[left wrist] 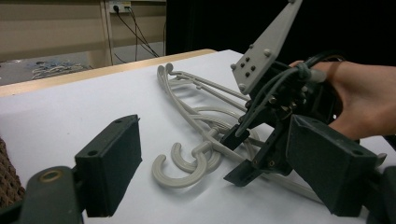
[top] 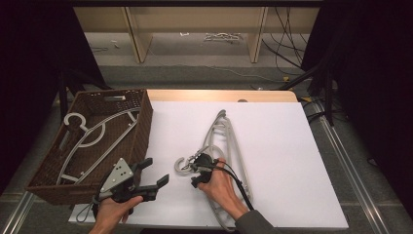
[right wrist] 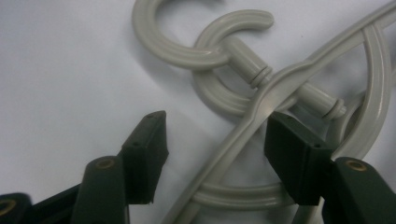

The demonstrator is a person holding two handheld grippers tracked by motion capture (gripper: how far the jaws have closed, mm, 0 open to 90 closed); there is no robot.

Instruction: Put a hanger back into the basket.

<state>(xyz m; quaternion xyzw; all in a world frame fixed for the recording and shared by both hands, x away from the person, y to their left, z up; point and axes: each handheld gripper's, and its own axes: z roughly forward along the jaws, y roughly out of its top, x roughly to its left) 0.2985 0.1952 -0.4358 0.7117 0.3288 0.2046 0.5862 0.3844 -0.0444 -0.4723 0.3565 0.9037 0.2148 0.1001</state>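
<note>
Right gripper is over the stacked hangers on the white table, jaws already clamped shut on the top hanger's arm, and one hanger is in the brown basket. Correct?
Not quite. The right gripper is not clamped: its jaws stand open, with the top hanger arm between them and a clear gap on one side, as the right gripper view shows. The rest holds: stacked hangers on the white table, one hanger in the brown basket.

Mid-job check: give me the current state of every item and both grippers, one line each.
Stacked hangers: lying flat on the white table, hooks overlapping.
Hanger in basket: lying inside, untouched.
Wicker basket: upright at the table's left edge.
Right gripper: open, jaws astride the top hanger's arm near its neck, pads not yet pressing.
Left gripper: open, holding nothing, beside the basket.
</note>
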